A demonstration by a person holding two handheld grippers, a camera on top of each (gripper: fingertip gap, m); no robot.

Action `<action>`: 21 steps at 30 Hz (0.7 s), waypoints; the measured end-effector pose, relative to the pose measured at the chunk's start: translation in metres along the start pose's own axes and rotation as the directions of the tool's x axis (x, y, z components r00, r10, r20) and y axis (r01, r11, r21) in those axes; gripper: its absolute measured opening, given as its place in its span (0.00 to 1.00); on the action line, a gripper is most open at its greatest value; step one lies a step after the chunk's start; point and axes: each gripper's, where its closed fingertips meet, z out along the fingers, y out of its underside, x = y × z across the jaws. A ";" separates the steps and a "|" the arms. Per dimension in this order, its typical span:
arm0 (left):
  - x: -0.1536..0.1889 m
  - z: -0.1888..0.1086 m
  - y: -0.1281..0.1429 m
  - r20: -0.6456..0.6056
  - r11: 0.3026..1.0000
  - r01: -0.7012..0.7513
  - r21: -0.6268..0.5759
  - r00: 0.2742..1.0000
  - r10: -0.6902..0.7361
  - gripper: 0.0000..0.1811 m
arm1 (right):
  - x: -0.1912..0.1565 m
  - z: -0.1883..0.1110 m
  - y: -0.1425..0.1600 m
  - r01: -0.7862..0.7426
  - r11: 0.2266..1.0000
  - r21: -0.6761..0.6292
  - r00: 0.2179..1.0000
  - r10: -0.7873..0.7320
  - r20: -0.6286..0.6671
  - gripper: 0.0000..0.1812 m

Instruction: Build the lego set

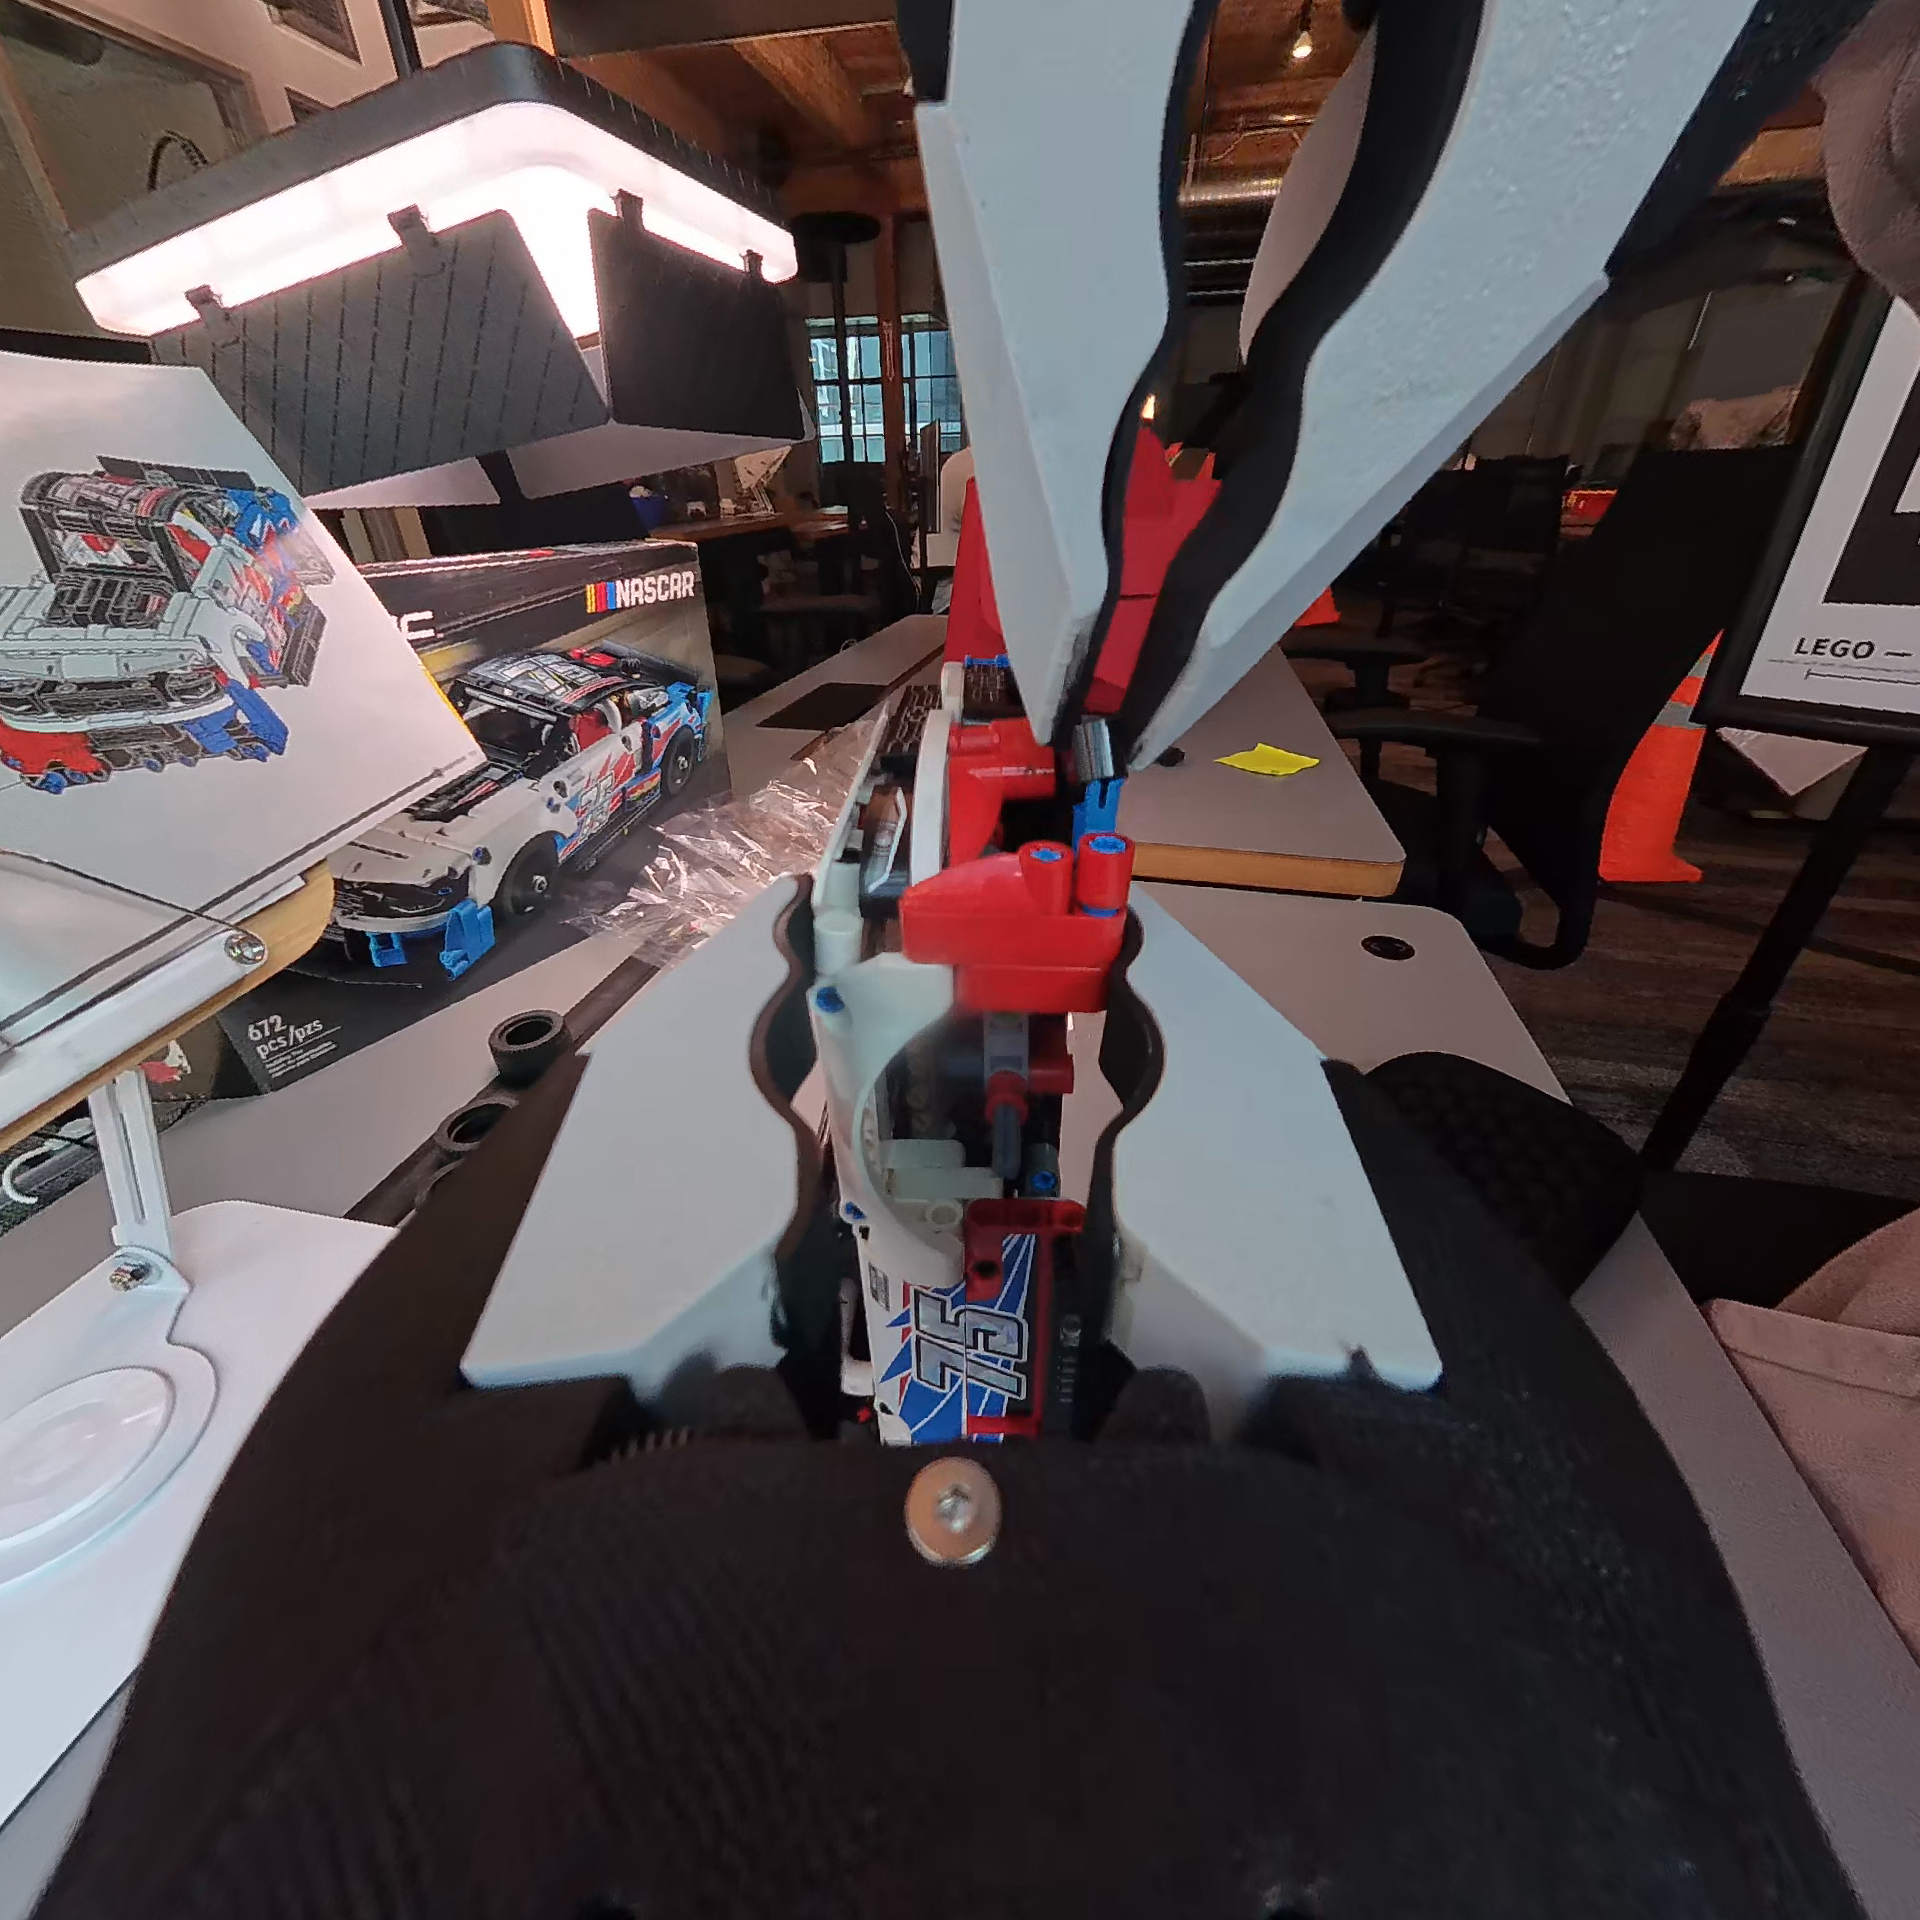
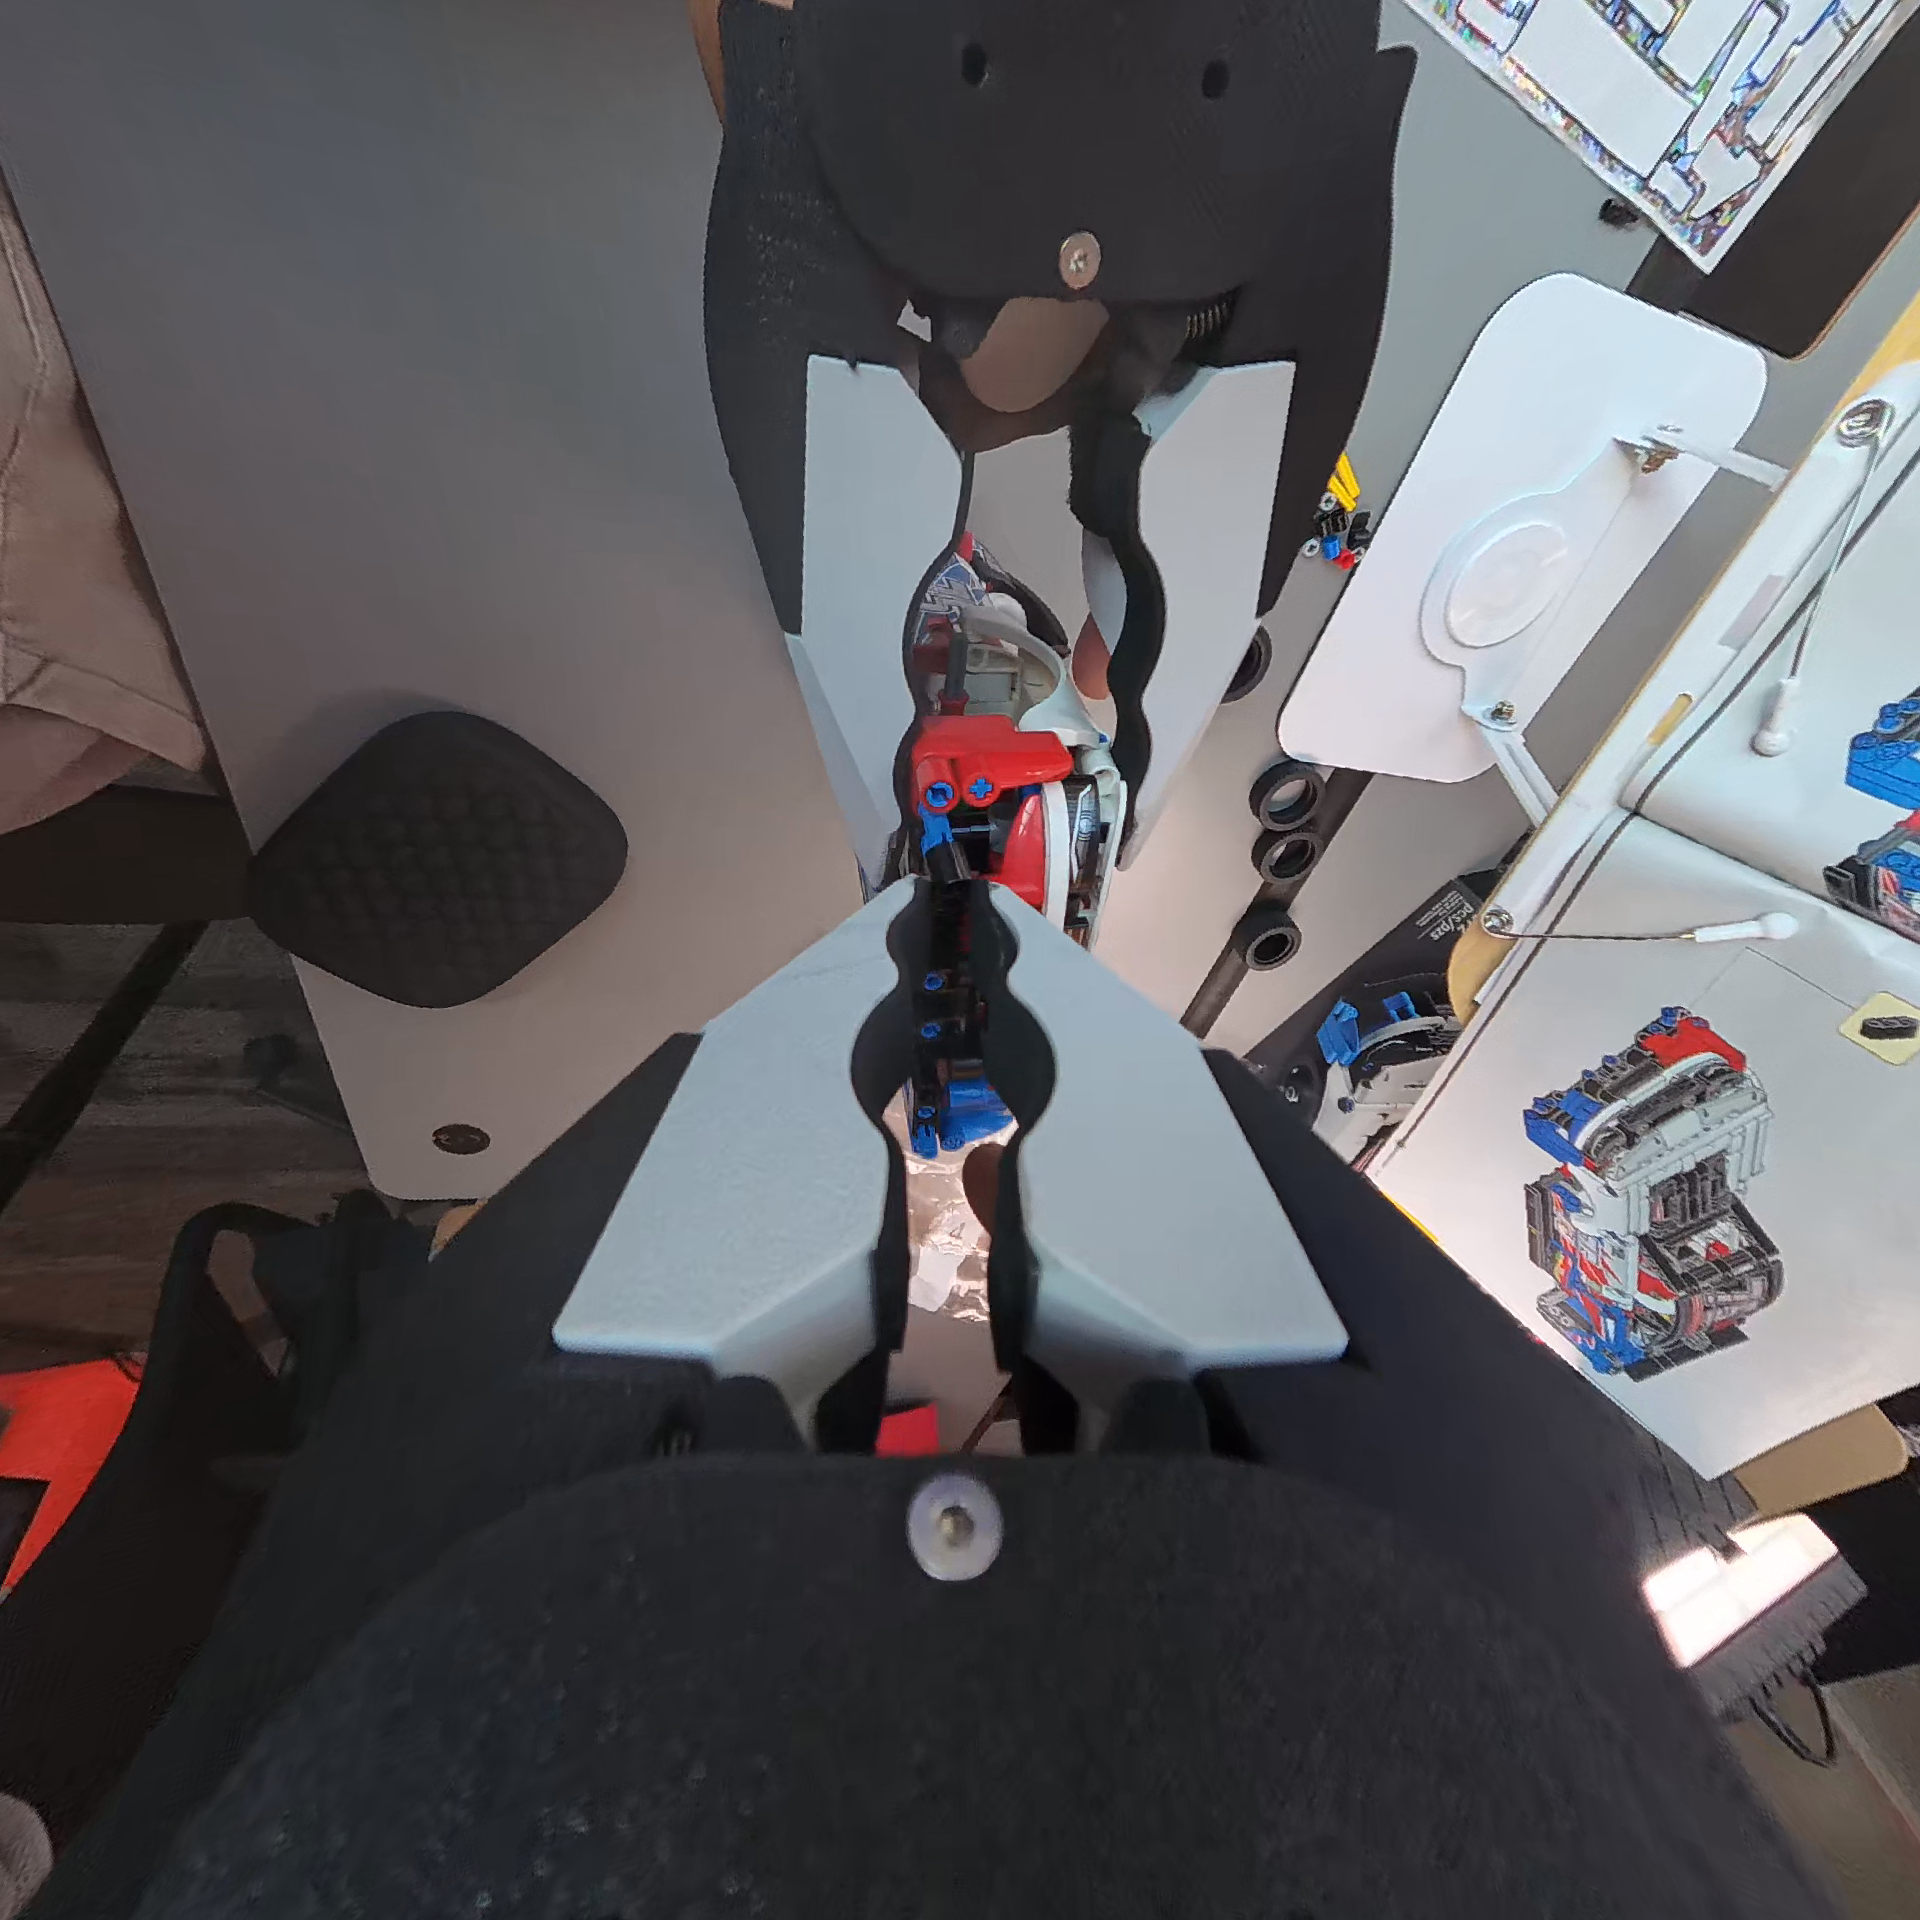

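The partly built lego car (image 1: 997,935), white, red and blue, is held on its side above the table. My left gripper (image 1: 966,904) is shut on its body; in the right wrist view the left gripper (image 2: 997,857) comes in from the top around the car (image 2: 987,758). My right gripper (image 1: 1096,727) comes down from above and is shut on a small dark grey piece (image 1: 1096,746). The piece sits on a blue pin (image 1: 1096,800) beside the car's red corner block. In the right wrist view the right gripper (image 2: 948,894) pinches this dark piece (image 2: 943,862).
The set's box (image 1: 540,707) lies at the back left, behind a booklet on a stand (image 1: 156,623) and under a lamp (image 1: 416,260). Black tyres (image 2: 1288,800) and small loose pieces (image 2: 1335,530) lie on the grey table (image 1: 1299,987). A plastic bag (image 1: 707,842) lies behind the car. The tips of one gripper are about 4 cm away from the tips of the other.
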 end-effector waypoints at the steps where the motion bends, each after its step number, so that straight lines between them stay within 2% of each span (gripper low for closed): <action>1: 0.000 0.000 0.000 0.001 1.000 0.003 0.001 1.000 -0.003 0.29 | 0.000 0.000 0.000 -0.002 1.000 0.002 1.000 0.002 0.003 0.02; 8: -0.001 0.001 0.000 0.008 1.000 0.008 -0.003 1.000 -0.008 0.29 | 0.000 -0.001 -0.001 0.003 1.000 0.017 1.000 -0.003 0.000 0.02; 21: 0.001 0.001 0.001 0.012 1.000 0.005 -0.029 1.000 -0.004 0.29 | -0.002 -0.002 -0.002 0.019 0.967 0.253 0.999 -0.011 -0.035 0.02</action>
